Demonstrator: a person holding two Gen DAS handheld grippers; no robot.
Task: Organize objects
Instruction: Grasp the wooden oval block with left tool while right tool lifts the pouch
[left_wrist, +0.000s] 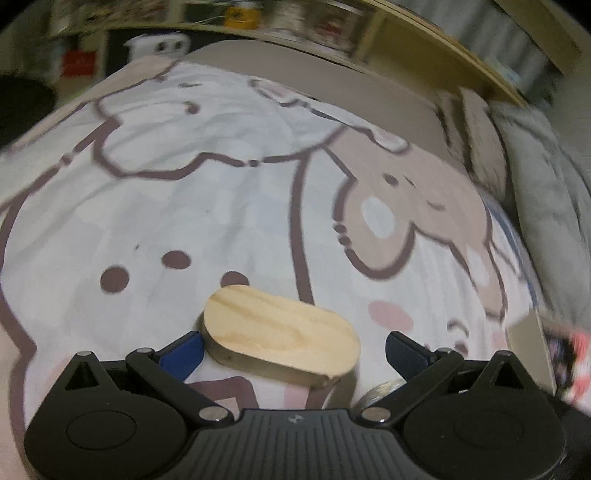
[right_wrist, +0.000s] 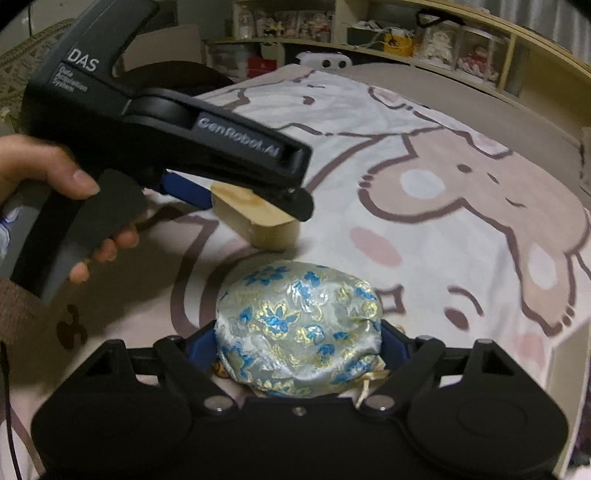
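A pale wooden oval block lies on the cartoon-print bedspread. My left gripper is open around it: the blue left pad sits at one end of the block, and a strip of fabric shows before the right pad. In the right wrist view the same block lies under the left gripper, which a person's hand holds. A silver brocade pouch with blue and gold flowers sits between the fingers of my right gripper, both pads pressing its sides.
Wooden shelves with figures and boxes run along the far side of the bed. A grey blanket is bunched at the right edge. A patterned box stands at the near right. A black object sits far left.
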